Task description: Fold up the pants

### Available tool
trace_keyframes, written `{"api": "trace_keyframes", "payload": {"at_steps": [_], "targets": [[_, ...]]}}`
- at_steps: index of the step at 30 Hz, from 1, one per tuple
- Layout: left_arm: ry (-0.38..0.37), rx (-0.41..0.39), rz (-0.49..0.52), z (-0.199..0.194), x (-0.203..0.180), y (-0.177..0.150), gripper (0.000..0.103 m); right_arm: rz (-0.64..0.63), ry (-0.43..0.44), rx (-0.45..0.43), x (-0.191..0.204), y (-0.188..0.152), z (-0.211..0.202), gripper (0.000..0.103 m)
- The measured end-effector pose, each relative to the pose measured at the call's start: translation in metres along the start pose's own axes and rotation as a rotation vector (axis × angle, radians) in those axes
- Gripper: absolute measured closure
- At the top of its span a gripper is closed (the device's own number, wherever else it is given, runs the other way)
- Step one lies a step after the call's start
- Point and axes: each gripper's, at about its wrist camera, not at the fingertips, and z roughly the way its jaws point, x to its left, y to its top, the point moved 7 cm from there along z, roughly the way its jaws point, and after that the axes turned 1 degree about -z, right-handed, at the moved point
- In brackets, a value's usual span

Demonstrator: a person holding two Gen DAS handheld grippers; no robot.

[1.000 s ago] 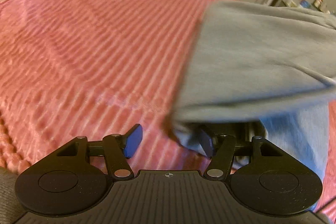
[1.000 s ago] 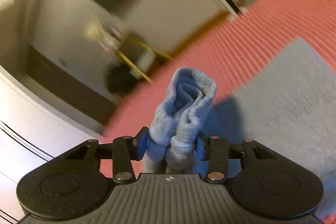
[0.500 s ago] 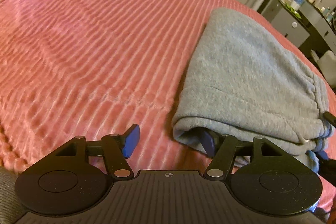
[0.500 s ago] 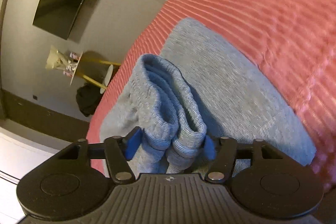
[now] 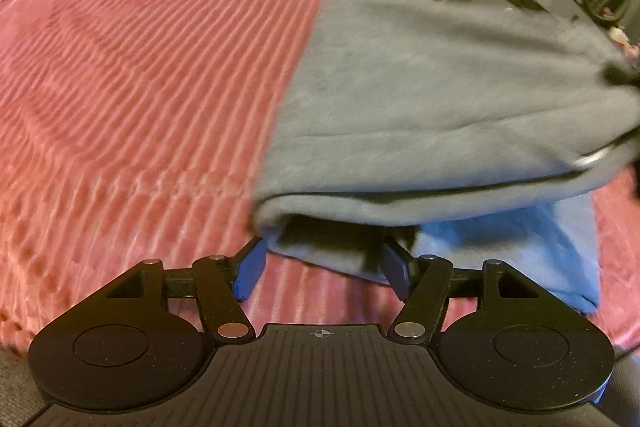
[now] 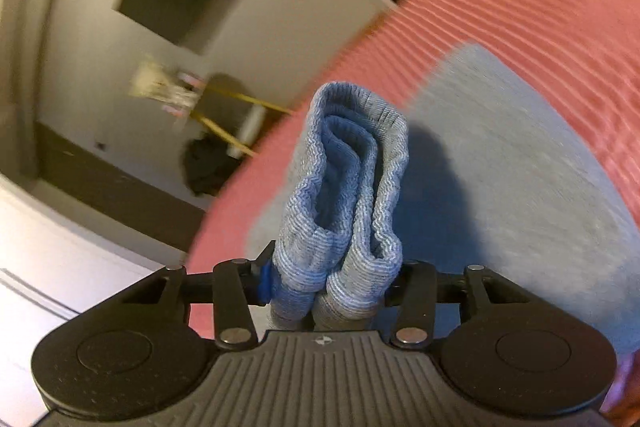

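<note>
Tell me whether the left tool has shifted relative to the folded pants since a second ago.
Yes. The left tool has slid sideways toward the pants: the folded corner resting on the pink bedspread now sits between its open fingers instead of covering only the right one.

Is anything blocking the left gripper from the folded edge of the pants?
Nothing visible. The left gripper stands open at the folded edge of the grey pants on the pink bedspread, fabric reaching between its jaws.

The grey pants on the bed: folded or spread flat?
Folded. The grey pants lie doubled on the pink bedspread, layers stacked at the near edge; the right gripper pinches a bunched cuff.
</note>
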Motion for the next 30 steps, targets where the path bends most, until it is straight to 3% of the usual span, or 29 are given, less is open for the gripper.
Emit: {"api": "trace_keyframes", "payload": {"at_steps": [4, 8, 16, 22, 27, 30], "targets": [[0.009, -0.005, -0.066, -0.002, 0.008, 0.002, 0.038, -0.024, 0.066, -0.046, 0.026, 0.011, -0.016, 0.059], [0.008, -0.022, -0.067, -0.006, 0.010, 0.004, 0.038, -0.014, 0.060, -0.070, 0.021, 0.015, -0.032, 0.059], [0.007, -0.080, -0.061, -0.016, 0.013, 0.010, 0.038, 0.079, -0.010, -0.103, -0.023, 0.011, -0.055, 0.059], [-0.016, -0.060, 0.003, -0.016, 0.003, 0.005, 0.038, 0.089, -0.058, -0.111, -0.052, 0.007, -0.053, 0.057], [-0.077, -0.027, 0.051, -0.017, -0.008, 0.000, 0.038, 0.117, -0.203, -0.054, -0.096, -0.004, -0.040, 0.045], [-0.090, -0.024, 0.066, -0.015, -0.012, -0.001, 0.038, 0.192, -0.186, -0.032, -0.114, -0.012, -0.039, 0.039]]}}
